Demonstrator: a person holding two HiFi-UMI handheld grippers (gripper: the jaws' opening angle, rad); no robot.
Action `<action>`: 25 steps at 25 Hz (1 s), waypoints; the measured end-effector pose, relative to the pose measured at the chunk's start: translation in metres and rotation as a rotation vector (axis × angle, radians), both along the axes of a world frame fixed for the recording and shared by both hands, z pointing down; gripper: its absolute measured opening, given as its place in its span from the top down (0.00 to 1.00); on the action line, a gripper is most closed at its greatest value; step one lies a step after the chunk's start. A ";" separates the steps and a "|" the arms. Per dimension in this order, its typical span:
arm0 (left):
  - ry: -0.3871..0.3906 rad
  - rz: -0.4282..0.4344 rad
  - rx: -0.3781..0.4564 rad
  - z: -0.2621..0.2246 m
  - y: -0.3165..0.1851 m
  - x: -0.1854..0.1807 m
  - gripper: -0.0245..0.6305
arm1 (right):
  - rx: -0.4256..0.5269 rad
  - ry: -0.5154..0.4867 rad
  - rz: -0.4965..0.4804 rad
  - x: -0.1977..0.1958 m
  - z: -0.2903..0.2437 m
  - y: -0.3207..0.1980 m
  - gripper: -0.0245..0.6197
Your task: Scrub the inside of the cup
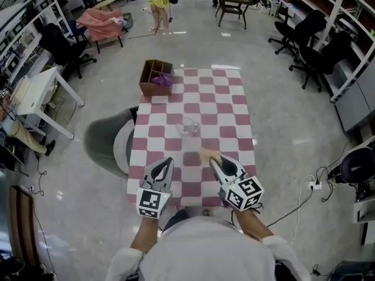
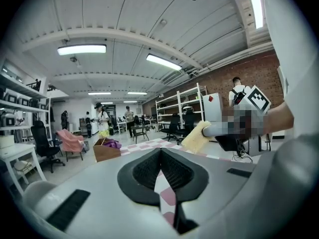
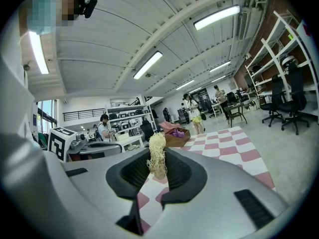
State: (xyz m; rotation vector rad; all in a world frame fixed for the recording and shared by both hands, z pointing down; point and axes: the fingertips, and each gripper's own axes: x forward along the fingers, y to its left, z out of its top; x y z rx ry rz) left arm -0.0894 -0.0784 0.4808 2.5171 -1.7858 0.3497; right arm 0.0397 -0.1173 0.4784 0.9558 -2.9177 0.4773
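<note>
A clear glass cup (image 1: 188, 126) stands upright near the middle of the red-and-white checkered table (image 1: 225, 107). My right gripper (image 1: 214, 161) hovers over the table's near edge, shut on a yellow fibrous scrubber (image 1: 209, 154) that points toward the cup. In the right gripper view the scrubber (image 3: 157, 156) sticks up between the jaws of the right gripper (image 3: 158, 171). My left gripper (image 1: 167, 161) hangs beside it at the left, shut with nothing in it. From the left gripper (image 2: 160, 153) I see the scrubber (image 2: 196, 137) off to the right. Both grippers are short of the cup.
A brown cardboard box (image 1: 154, 77) with purple stuff inside sits at the table's far left corner. A grey round chair (image 1: 108, 140) stands against the table's left side. A white desk (image 1: 36, 92) is further left, black office chairs (image 1: 307, 45) at the far right, people in the background.
</note>
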 end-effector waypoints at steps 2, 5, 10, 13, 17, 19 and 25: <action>0.003 -0.005 0.010 -0.002 0.000 0.002 0.91 | 0.003 0.000 -0.004 0.002 0.000 0.001 0.83; 0.008 -0.009 -0.003 -0.001 0.003 0.006 0.91 | 0.006 0.005 -0.008 0.005 0.001 0.003 0.83; 0.004 -0.007 -0.005 0.000 0.003 0.009 0.91 | 0.007 0.018 -0.007 0.009 0.003 0.003 0.83; 0.005 -0.005 0.000 -0.001 0.002 0.009 0.91 | 0.017 0.028 -0.002 0.009 0.002 0.003 0.83; 0.005 0.004 -0.009 -0.002 0.000 0.010 0.91 | 0.020 0.037 -0.003 0.007 0.002 0.001 0.83; 0.006 0.006 -0.014 -0.001 -0.002 0.008 0.91 | 0.020 0.036 -0.002 0.005 0.001 -0.001 0.83; 0.003 0.013 0.007 -0.005 -0.008 0.004 0.91 | 0.023 0.035 0.000 0.000 0.000 -0.004 0.83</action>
